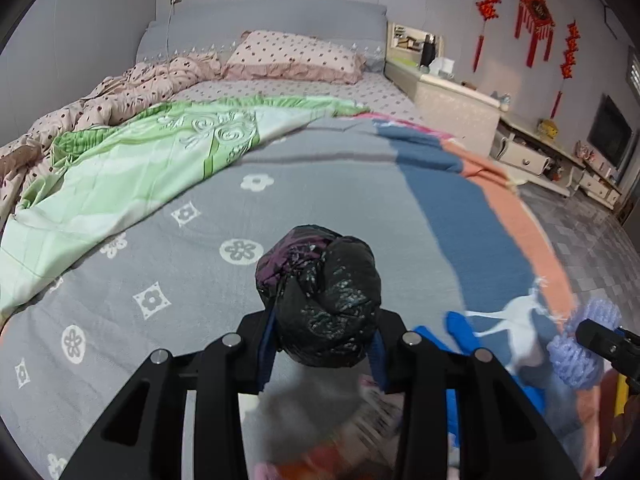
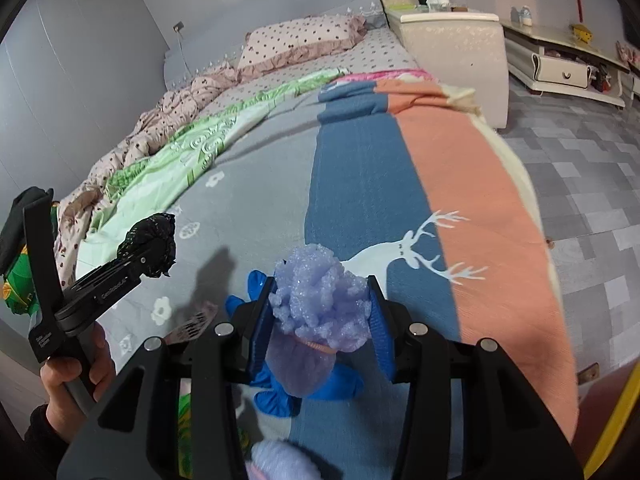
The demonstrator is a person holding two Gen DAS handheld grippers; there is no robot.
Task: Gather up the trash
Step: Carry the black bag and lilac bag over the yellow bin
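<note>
Up close, the left gripper [image 1: 326, 344] pinches a crumpled black plastic bag [image 1: 324, 296] between its blue pads, held above the grey flowered blanket [image 1: 160, 248]. The bag hides the fingertips and the bed surface behind it. The right gripper [image 2: 320, 328] clamps a lilac foam net [image 2: 320, 300], with a blue glove [image 2: 280, 392] lying on the blanket just beneath it, partly covered by the net and jaws. In the right wrist view, a hand [image 2: 72, 372] grasps the left gripper's handle at the frame edge. Near the bottom of both views, blurred scraps sit below the jaws; what they are cannot be made out.
</note>
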